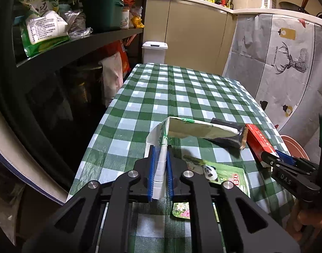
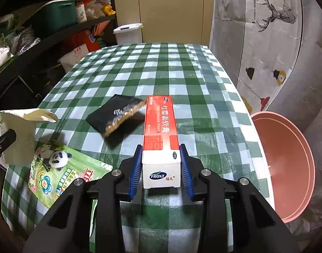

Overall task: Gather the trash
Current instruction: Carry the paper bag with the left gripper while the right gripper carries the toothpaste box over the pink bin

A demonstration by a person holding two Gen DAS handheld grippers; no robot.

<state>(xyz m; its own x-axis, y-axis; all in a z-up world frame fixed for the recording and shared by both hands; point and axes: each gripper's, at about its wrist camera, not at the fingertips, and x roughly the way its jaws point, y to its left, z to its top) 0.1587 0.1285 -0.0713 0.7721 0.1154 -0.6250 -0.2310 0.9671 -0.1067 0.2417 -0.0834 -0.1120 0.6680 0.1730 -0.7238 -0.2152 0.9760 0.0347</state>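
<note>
- My right claw (image 2: 161,166) is pinching the near end of the red-and-white ointment box (image 2: 161,135); both blue pads sit against its white sides, low in the centre of the right wrist frame.
- The box's long axis runs straight away from the claw, up the frame, its far end reaching just beside the black snack packet (image 2: 116,116) on the checked desk (image 2: 182,73).
- The relation my next move turns on: the pink basin (image 2: 291,168) lies at the right edge of that frame, off the desk's edge and lower than the desk top. I judge the box must swing right and clear the edge.
- My left claw (image 1: 161,168) is pressed nearly together on a white crumpled paper wrapper (image 1: 182,130), held edge-on between the pads, its folded top rising above the desk at the frame's centre.
- In the left wrist view the basin (image 1: 296,147) peeks out at the far right, behind the right claw (image 1: 272,158), so the right side is nearer the drop.
- The green panda pouch (image 2: 61,168) lies flat at lower left of the right wrist frame, not yet picked up.
- A white lidded bin (image 2: 129,33) stands beyond the desk's far end, well apart from both claws.
</note>
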